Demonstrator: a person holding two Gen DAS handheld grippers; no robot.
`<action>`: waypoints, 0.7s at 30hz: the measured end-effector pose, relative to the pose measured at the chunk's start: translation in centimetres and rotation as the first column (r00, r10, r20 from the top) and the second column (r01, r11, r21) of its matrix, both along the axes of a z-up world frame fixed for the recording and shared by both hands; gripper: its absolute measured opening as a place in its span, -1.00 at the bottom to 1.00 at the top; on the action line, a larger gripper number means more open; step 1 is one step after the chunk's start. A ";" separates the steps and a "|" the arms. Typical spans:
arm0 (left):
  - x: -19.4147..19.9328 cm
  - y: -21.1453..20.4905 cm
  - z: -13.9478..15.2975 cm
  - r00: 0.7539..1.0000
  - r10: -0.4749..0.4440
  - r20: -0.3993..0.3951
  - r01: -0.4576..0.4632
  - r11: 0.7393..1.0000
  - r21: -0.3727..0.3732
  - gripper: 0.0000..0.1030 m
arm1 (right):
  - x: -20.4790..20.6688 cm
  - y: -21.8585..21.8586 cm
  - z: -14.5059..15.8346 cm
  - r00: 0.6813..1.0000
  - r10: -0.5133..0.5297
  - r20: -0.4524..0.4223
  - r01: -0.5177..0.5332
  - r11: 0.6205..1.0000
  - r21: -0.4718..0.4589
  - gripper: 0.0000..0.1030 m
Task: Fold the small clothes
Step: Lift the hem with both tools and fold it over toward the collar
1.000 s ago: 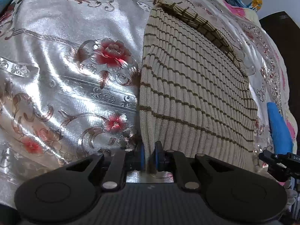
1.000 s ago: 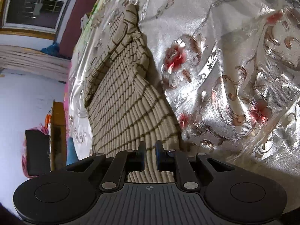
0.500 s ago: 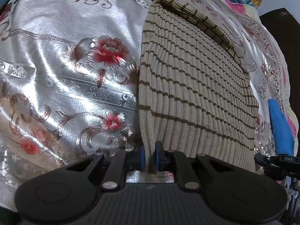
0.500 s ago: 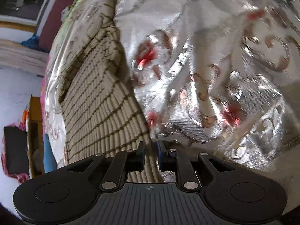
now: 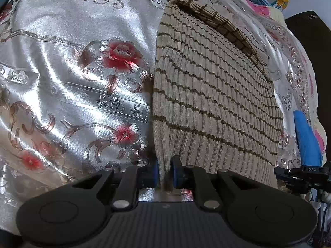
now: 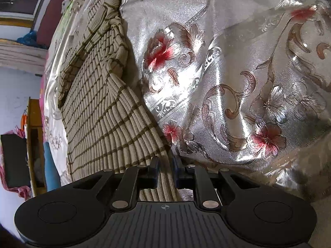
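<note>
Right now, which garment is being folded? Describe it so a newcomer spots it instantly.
Find the shiny silver floral bedspread. On it lies the striped sweater, its near hem pinched by the left gripper and right gripper. It alone is matte ribbed beige knit with thin brown stripes.

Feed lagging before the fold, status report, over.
Left gripper shut on sweater hem corner. Right gripper shut on the other corner. Sweater flat on silver floral bedspread, sleeve folded in. Nothing in the way.
</note>
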State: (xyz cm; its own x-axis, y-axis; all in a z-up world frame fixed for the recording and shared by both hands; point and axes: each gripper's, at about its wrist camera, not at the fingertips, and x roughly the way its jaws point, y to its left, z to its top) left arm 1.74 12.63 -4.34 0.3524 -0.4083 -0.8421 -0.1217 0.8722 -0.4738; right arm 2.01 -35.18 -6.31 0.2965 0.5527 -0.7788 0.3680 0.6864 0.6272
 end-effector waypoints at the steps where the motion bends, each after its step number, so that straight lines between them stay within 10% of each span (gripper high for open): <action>1: 0.0 -0.1 0.0 1.000 -0.001 -0.001 0.001 1.000 0.002 -0.65 | 0.1 0.0 -0.2 1.000 -0.001 -0.001 0.001 1.000 0.008 -0.70; 21: -0.7 -1.0 1.4 0.993 -0.047 0.105 0.044 0.999 0.026 -0.75 | -2.5 0.7 0.4 0.990 -0.078 0.116 0.048 0.969 0.242 -0.86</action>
State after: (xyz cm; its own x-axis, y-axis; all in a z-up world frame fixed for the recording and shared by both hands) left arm 1.04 11.68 -2.90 0.4215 -0.4064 -0.8106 -0.0317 0.8868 -0.4610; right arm -0.49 -34.44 -5.90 0.4224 0.6947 -0.5822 0.3149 0.4898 0.8130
